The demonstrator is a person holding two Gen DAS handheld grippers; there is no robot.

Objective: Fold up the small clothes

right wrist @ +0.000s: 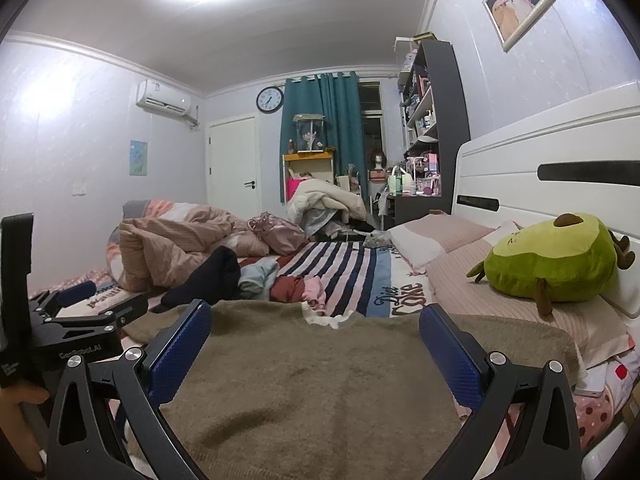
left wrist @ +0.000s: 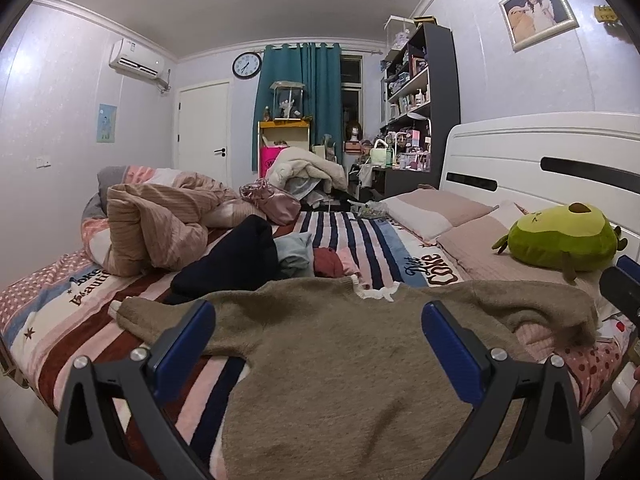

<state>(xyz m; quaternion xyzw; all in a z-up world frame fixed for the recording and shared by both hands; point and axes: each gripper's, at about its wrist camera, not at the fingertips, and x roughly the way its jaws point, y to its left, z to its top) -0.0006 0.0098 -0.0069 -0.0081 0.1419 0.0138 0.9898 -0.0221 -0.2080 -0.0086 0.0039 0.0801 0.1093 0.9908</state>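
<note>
A small brown fuzzy sweater with a white frilled collar lies spread flat on the striped bed sheet, sleeves out to both sides. My left gripper is open above its body, holding nothing. My right gripper is also open above the same sweater, holding nothing. The left gripper shows at the left edge of the right wrist view. A pile of small clothes lies beyond the collar: dark navy, light blue, red and pink pieces.
A green avocado plush rests on pink pillows against the white headboard at right. A rumpled pink quilt and a shiny pink bag lie at the far left of the bed. Shelves and clutter stand beyond.
</note>
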